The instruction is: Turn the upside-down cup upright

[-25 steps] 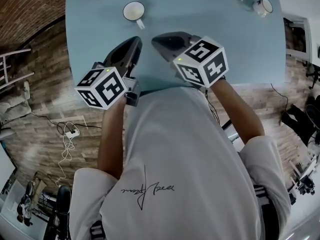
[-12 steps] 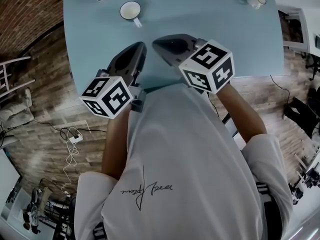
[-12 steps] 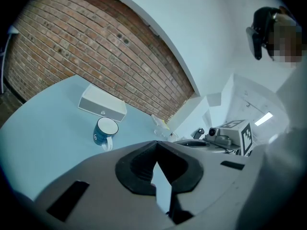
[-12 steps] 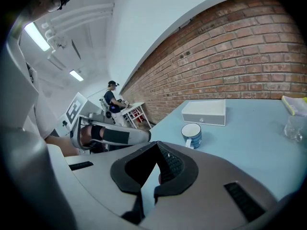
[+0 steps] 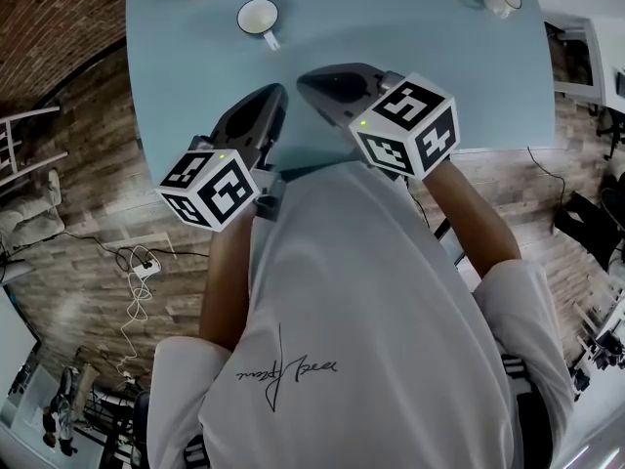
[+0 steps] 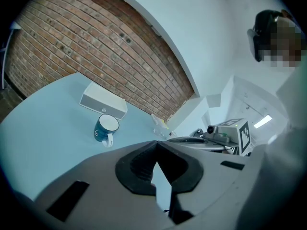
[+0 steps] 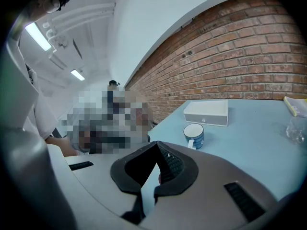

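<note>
1. Head view: left gripper and right gripper have barely budged since a moment ago, well apart from the cup, which sits mouth-up.
2. Left gripper view: jaws closed, empty.
3. Right gripper view: same, so the task looks done.

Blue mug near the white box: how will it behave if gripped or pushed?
The blue mug looks ceramic or enamel: probably rigid, somewhat slick. It stands upright on a broad base on the table, so a low push likely slides it, not tips it. Its handle may pull a rim grip off-centre.
</note>
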Motion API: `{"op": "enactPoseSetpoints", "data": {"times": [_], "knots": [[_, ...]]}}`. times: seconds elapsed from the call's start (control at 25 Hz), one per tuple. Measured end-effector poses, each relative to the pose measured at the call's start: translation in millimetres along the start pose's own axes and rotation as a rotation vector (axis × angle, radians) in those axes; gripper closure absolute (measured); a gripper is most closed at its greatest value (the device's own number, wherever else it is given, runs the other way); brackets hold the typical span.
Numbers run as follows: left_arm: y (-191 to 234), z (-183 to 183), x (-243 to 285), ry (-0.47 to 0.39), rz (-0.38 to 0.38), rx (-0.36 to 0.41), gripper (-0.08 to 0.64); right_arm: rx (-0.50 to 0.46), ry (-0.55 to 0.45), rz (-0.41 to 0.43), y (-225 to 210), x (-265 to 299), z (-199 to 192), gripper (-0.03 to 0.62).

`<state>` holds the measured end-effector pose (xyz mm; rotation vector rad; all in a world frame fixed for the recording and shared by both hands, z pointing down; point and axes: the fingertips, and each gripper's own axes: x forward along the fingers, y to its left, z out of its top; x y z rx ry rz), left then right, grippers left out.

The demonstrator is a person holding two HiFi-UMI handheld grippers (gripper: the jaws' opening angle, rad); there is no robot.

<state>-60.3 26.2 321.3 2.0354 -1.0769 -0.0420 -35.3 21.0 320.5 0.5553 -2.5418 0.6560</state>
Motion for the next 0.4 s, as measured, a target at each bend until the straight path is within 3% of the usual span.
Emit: {"op": "enactPoseSetpoints", "data": {"times": [0.4], "knots": [[1.0, -0.8, -4.6, 0.007, 0.002, 0.004, 0.551, 0.014, 0.021, 0.033, 7.9, 6.7, -3.5, 0.572]]}}
